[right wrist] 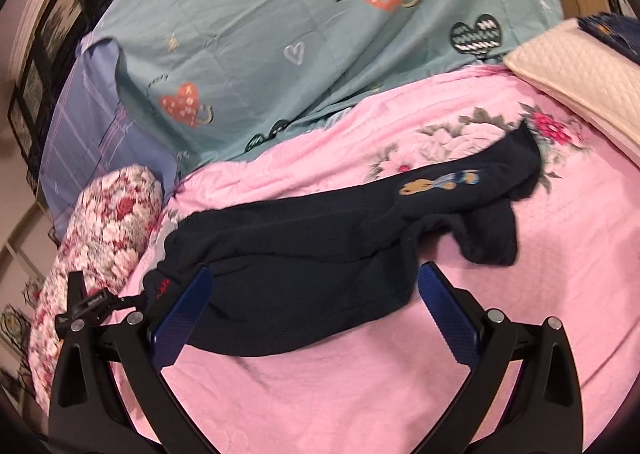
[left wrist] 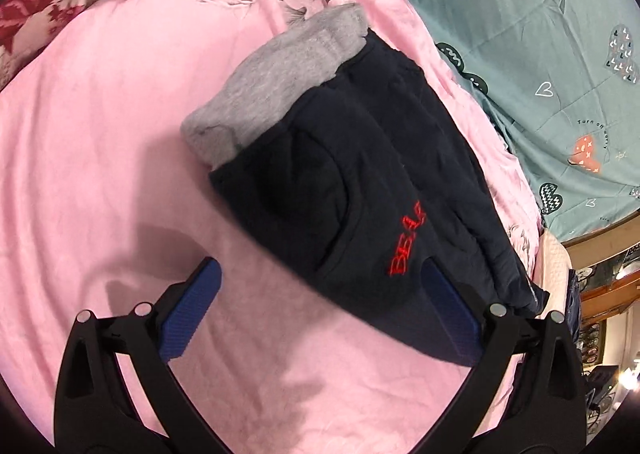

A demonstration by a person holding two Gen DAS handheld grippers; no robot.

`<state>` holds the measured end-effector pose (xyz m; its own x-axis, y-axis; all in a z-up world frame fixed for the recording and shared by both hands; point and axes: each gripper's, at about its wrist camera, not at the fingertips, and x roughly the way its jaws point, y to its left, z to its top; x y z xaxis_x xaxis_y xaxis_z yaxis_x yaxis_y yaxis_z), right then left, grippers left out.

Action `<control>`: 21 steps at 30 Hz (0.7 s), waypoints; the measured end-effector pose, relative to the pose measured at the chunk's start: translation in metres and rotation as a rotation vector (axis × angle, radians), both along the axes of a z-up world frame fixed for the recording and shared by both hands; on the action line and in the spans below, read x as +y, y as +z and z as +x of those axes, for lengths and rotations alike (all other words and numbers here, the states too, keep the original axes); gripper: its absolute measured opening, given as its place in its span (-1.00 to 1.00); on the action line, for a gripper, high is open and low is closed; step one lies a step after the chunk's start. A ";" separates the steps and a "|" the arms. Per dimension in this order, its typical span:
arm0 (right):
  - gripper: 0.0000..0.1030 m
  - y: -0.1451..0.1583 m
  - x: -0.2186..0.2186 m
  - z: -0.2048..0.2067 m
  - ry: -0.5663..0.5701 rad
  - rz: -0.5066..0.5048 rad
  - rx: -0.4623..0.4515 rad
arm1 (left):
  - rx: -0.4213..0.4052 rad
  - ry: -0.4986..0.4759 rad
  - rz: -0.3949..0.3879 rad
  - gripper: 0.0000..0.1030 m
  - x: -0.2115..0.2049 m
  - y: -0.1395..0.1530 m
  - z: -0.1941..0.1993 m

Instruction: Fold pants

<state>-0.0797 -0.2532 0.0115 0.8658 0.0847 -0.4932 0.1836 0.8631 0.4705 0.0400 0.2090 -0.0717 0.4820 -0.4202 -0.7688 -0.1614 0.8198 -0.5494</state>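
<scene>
Navy pants [left wrist: 360, 182] laid out on pink bedspread [left wrist: 100, 134], both sets of fingers spread wide, gripping nothing.

Waist end seen from left wrist: grey lining [left wrist: 276, 82] showing at the waistband, red stitched lettering [left wrist: 406, 244] on the hip, seemingly "BEA", not read with certainty. Left gripper [left wrist: 320, 310] straddling the near hem edge, probably lined up for a pinch. Right gripper [right wrist: 314, 314] poised likewise over mid-leg, cuffs [right wrist: 492, 238] trailing toward the flowered end; small embroidered motif [right wrist: 440, 182] near the knee, blurred. Teal heart-print quilt [left wrist: 540, 54] beside, small print "Turn off worry" legible. Folding judged barely begun.
</scene>
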 end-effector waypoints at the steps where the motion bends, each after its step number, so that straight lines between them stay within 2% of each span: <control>1: 0.97 -0.001 -0.007 -0.002 -0.015 0.002 0.006 | 0.004 0.002 0.004 0.96 -0.002 -0.001 0.005; 3: 0.97 -0.008 -0.027 -0.011 -0.072 -0.004 0.042 | -0.006 0.008 0.015 0.96 -0.005 -0.001 0.012; 5: 0.97 -0.020 -0.051 -0.019 -0.109 0.036 0.089 | -0.013 -0.001 0.024 0.77 -0.009 0.003 0.018; 7: 0.97 -0.028 -0.067 -0.025 -0.120 0.109 0.111 | -0.014 -0.019 0.042 -0.23 -0.011 0.004 0.021; 10: 0.97 -0.042 -0.089 -0.028 -0.116 0.253 0.137 | -0.031 -0.021 0.038 -0.60 -0.009 0.003 0.019; 12: 0.97 -0.048 -0.092 -0.023 -0.097 0.332 0.140 | -0.046 -0.020 0.028 -0.64 -0.006 0.006 0.017; 15: 0.88 -0.048 -0.082 -0.006 -0.043 0.371 0.146 | -0.084 -0.019 0.044 -0.66 -0.008 0.015 0.012; 18: 0.64 -0.046 -0.062 0.023 0.024 0.366 0.155 | -0.097 -0.025 0.099 -0.65 -0.017 0.017 0.013; 20: 0.31 -0.049 -0.051 0.047 0.039 0.349 0.187 | -0.094 -0.021 0.107 -0.62 -0.018 0.013 0.014; 21: 0.25 -0.053 -0.048 0.056 0.037 0.332 0.210 | -0.092 -0.019 0.109 -0.59 -0.018 0.011 0.015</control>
<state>-0.0234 -0.3014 -0.0411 0.7421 0.2990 -0.5998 0.2771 0.6780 0.6809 0.0547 0.1909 -0.0604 0.5457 -0.3462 -0.7631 -0.0982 0.8780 -0.4686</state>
